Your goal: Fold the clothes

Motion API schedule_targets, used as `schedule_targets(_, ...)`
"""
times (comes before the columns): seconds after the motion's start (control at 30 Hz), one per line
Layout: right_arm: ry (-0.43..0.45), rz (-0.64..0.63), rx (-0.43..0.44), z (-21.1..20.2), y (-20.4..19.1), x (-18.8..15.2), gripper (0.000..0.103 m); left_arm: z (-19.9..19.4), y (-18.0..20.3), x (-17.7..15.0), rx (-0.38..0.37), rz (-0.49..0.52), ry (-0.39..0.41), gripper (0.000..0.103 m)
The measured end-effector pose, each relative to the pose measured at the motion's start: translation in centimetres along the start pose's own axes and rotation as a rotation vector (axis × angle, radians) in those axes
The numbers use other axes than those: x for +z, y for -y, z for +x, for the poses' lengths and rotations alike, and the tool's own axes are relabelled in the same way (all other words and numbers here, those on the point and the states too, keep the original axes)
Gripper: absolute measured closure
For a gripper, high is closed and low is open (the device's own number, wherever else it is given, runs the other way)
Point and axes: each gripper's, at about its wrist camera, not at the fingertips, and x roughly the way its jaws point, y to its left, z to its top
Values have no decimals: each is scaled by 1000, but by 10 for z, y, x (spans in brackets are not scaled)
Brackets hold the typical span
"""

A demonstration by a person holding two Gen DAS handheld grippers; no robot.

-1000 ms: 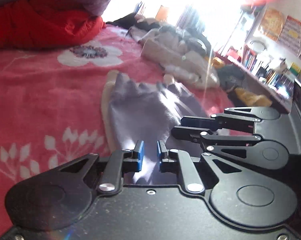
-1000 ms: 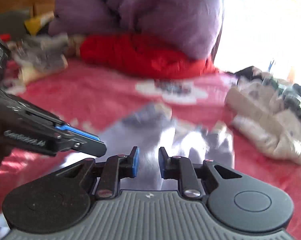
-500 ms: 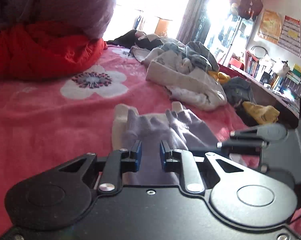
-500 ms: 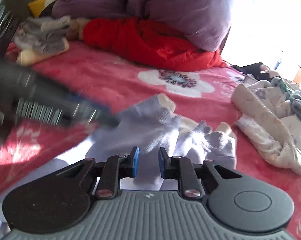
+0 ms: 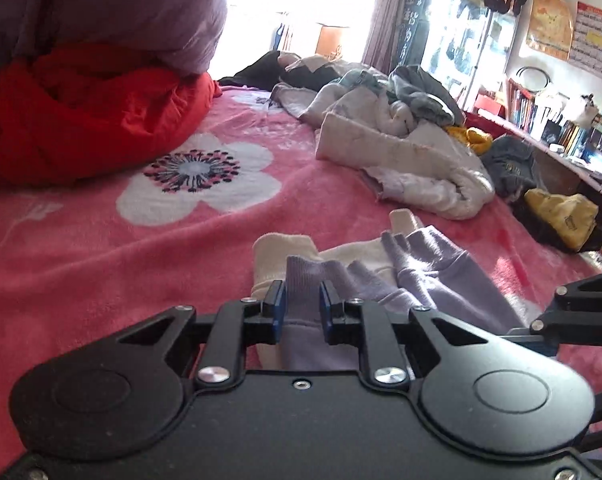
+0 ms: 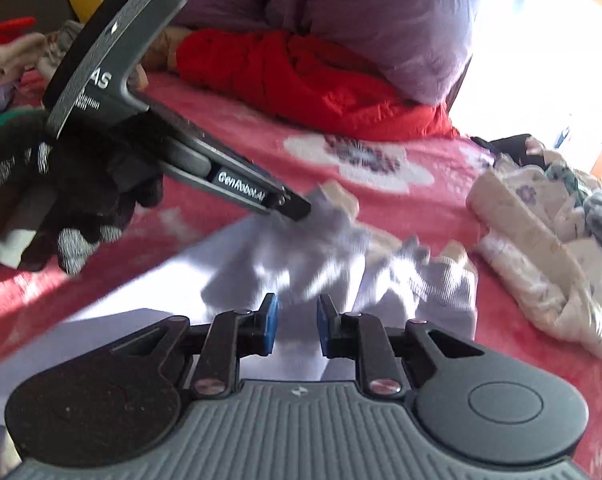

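- I count two grippers. My left gripper [image 5: 301,312] has its blue pads narrowly apart with a fold of the lilac garment [image 5: 433,280] between them; whether they pinch it, I cannot tell.
- My right gripper [image 6: 297,326] is parted just as narrowly above the same garment [image 6: 301,256], gripping nothing I can see.
- The one lilac garment, with cream cuffs, lies on the pink flowered blanket [image 5: 101,264], towards its near edge.
- Only the left view shows the bookshelf [image 5: 549,116] and the yellow cloth [image 5: 561,216].
- Only the right view shows my gloved left hand [image 6: 61,200].
- Both show the one pale clothes heap [image 5: 405,160] and the red quilt [image 5: 81,116].
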Motion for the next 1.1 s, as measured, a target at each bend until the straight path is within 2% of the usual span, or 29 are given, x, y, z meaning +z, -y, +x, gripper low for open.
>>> schedule_targets(0.07, 12, -17, -9, 3, 1, 8, 81, 2, 1, -1, -25, 0, -6, 86)
schedule_targets(0.17, -16, -12, -17, 25, 9, 9, 81, 9, 3, -4, -50, 5, -22, 86)
schedule_targets(0.27, -68, 19, -5, 49, 20, -1, 82, 29, 5, -14, 19, 35, -74, 86)
schedule_targets(0.37, -71, 16, -9, 57, 18, -6, 82, 32, 4, -14, 44, 16, -77, 87)
schedule_targets(0.43, -74, 17, -18, 57, 17, -5, 82, 20, 8, -13, 52, -1, -58, 87)
schedule_targets(0.53, -61, 46, -11, 36, 18, -3, 82, -1, 14, -11, 64, -27, -26, 86)
schedule_targets(0.67, -26, 71, -2, -11, 18, -10, 81, -28, 23, -9, 79, -62, 17, 71)
schedule_targets(0.73, -12, 103, 4, -40, 19, -23, 79, -46, 30, -14, 81, -84, 12, 70)
schedule_targets(0.83, 0, 225, 26, -77, 27, -50, 76, -78, 34, -32, 75, -216, 8, 54)
schedule_targets(0.87, 3, 275, 36, -88, 30, -60, 75, -86, 34, -40, 65, -272, -5, 53)
schedule_targets(0.93, 2, 410, 56, -106, 39, -86, 63, -102, 38, -62, 66, -358, -44, 51)
schedule_targets(1.03, 0, 634, 101, -123, 47, -130, 61, -125, 51, -91, 120, -398, -91, 51)
schedule_targets(1.1, 2, 773, 125, -130, 48, -159, 59, -139, 56, -108, 119, -459, -117, 50)
